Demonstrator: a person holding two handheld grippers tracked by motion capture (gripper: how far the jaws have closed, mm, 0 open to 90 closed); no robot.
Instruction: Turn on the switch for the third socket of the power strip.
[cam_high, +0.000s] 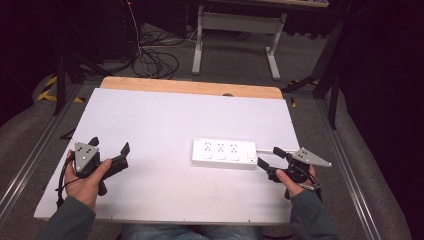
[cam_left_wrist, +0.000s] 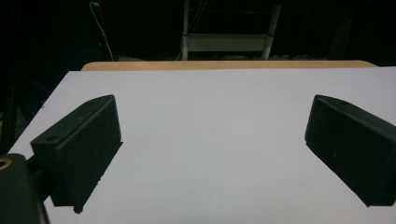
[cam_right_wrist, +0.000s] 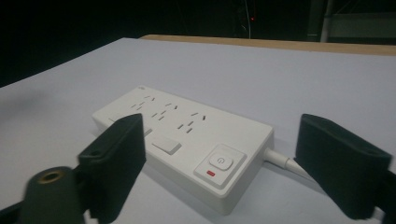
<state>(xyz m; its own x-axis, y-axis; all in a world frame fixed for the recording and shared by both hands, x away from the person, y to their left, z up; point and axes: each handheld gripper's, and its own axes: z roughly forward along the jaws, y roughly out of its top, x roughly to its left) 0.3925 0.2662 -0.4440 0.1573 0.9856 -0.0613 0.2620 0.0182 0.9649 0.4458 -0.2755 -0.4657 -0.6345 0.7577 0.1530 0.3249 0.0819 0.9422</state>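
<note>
A white power strip (cam_high: 224, 152) with three socket groups lies flat on the white board (cam_high: 165, 115), right of centre. Its switch end and white cable (cam_high: 265, 149) point toward my right gripper (cam_high: 271, 157), which stands open just off that end. In the right gripper view the power strip (cam_right_wrist: 182, 123) lies ahead, and its power button (cam_right_wrist: 221, 161) and cable (cam_right_wrist: 280, 159) sit between the wide-apart jaws of the right gripper (cam_right_wrist: 224, 140) without touching them. My left gripper (cam_high: 110, 145) rests open at the board's near left, with nothing between the jaws of the left gripper (cam_left_wrist: 212, 144).
The board (cam_left_wrist: 210, 107) lies on a wooden tabletop whose far edge (cam_high: 190, 86) shows beyond it. Metal rails (cam_high: 30, 160) run along both sides. A white desk frame (cam_high: 235, 35) and loose cables (cam_high: 155, 62) are on the floor behind.
</note>
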